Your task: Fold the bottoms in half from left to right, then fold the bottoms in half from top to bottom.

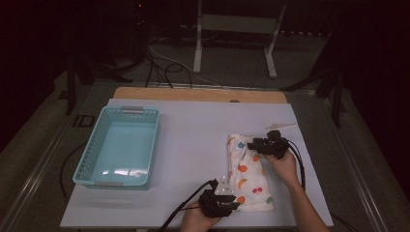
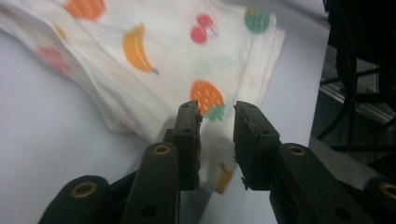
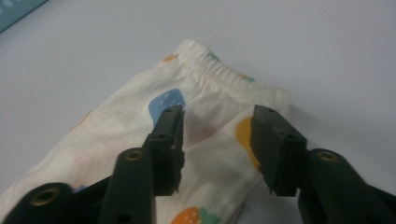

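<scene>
Folded cloth [image 1: 250, 175] flat on table [image 1: 193, 145], both grippers [image 1: 223, 203] [image 1: 256, 144] parted, gripping nothing, basket [image 1: 92, 164] not yet filled.

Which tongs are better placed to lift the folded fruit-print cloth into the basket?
Left, probably: the left tongs sit at the cloth edge nearer the basket; the right tongs are farther.
</scene>
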A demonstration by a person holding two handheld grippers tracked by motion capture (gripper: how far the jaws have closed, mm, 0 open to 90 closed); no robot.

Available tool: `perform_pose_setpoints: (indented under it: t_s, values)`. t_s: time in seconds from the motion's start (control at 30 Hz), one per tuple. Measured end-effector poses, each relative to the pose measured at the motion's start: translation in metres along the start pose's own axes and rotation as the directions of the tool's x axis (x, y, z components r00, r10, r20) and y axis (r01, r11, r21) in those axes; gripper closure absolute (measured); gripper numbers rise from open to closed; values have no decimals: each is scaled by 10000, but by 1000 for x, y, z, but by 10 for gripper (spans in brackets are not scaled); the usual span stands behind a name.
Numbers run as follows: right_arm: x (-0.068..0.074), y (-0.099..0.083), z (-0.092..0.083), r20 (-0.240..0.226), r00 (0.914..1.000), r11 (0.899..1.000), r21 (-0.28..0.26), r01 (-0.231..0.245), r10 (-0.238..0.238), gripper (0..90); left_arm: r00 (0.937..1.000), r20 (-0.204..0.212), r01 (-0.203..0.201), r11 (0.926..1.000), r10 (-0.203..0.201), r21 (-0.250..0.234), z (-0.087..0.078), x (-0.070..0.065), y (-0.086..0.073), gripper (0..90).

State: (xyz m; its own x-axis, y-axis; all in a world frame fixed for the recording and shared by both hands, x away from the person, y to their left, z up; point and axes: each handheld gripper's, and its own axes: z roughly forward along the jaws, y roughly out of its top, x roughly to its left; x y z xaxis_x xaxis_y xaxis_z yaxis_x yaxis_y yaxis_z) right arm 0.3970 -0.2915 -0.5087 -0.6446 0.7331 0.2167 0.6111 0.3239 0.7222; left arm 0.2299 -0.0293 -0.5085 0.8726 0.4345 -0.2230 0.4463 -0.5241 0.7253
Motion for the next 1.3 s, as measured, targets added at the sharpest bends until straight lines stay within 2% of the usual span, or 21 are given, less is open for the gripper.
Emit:
perform_pose_setpoints:
  t_s: [0.13,0.23,0.33,0.47,0.53,0.77,0.97,1.03,1.17,1.3]
  values:
    - [-1,-1,-5,-3,10000,10000,-30,-28,28,505,9996,-233,126,9994,-134,-313,-10,10,11,684]
    - [1,0,-11,23,10000,9999,-88,-48,48,532,9989,-456,97,9991,-116,-409,-14,16,19,680]
    - [1,1,-17,76,9999,9999,-111,114,-113,559,9970,-772,-91,9991,59,-409,-14,20,26,681]
    - [0,0,-20,-141,9999,9999,-141,-35,33,588,9950,-993,-119,9990,75,-434,-11,27,34,680]
    - [1,-1,-21,-128,9999,9999,-143,-54,52,596,9937,-1122,-71,9989,20,-453,-9,32,39,680]
    - [0,1,-20,-127,9999,9997,-258,41,-44,609,9869,-1520,463,9977,-535,-505,-1,57,55,669]
    - [-3,0,-15,-48,9999,9999,-90,106,-106,598,9749,-1965,963,9940,-1047,-519,7,78,71,609]
    - [-3,0,-14,-42,9999,9999,-100,109,-109,599,9707,-1974,1276,9900,-1372,-604,11,84,74,596]
    - [-2,2,-13,64,9999,9999,-82,133,-132,606,9567,-2383,1572,9857,-1674,-615,22,95,81,571]
    - [-5,5,-14,361,9992,9998,15,181,-181,553,9386,-2521,2273,9719,-2356,-620,32,110,84,517]
